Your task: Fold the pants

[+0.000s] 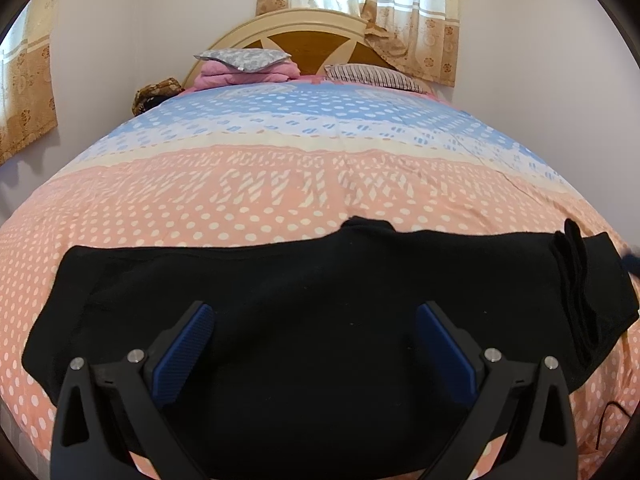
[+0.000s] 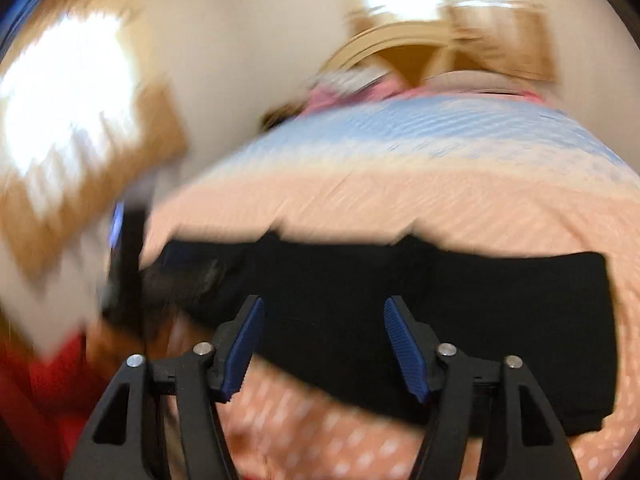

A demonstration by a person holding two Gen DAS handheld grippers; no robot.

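Bedspread [image 1: 280, 184] lettering mirrored, prob. unreadable; black pants [image 1: 320, 280] unlabelled.

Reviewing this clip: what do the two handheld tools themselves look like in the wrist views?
Both look alike. The left tool and the right tool each have two matte black fingers with triangular cut-outs, round silver bolt heads at the joints, and blue ribbed pads on the inner faces. No markings or cables show on them, and no hand or sleeve is clearly in view.

Lettering on the bedspread [image 1: 256, 184] is upside down, unreadable.
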